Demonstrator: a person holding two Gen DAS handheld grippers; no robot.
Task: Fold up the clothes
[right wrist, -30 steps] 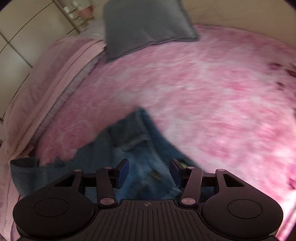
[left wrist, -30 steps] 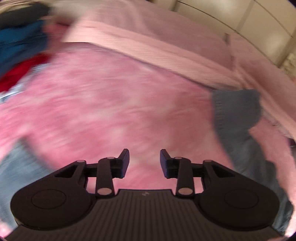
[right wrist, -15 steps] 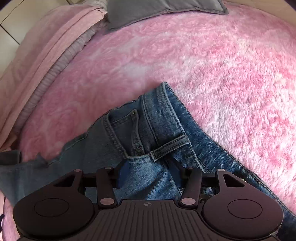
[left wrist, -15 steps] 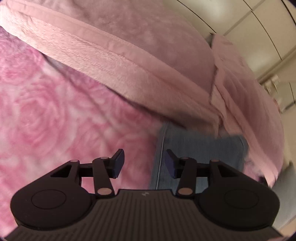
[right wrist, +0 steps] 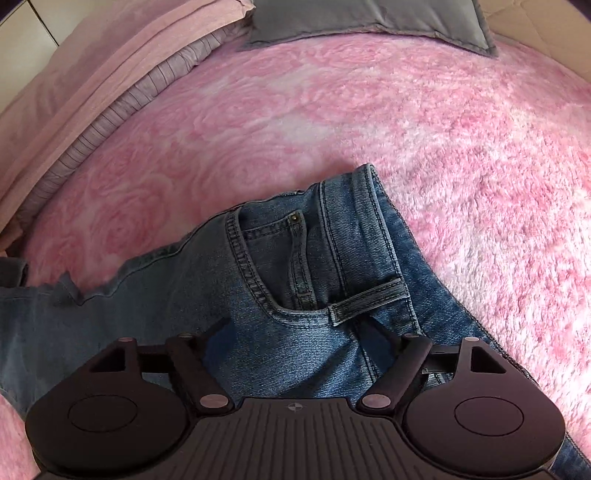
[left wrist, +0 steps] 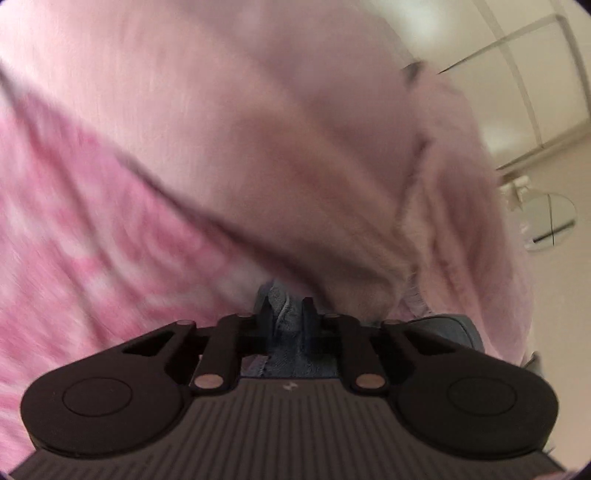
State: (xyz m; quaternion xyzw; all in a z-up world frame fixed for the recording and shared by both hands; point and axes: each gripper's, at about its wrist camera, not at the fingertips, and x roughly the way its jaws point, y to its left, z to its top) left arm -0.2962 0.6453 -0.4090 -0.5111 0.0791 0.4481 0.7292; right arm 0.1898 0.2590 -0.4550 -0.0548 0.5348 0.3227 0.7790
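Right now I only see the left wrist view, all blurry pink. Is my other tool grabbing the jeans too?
Observer: No. The right tool is wide open, low over the jeans.
Operator: Which bit of them?
Observer: The front pocket, beside a belt loop.
Operator: What else is on the bed?
Observer: A grey pillow at the far end of the pink blanket.

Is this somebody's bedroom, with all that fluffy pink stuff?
Most likely a bedroom. The jeans lie on a fluffy pink rose-patterned blanket spread like a bed cover, a grey pillow sits at its far end, and pale cupboard doors that look like a wardrobe stand behind.
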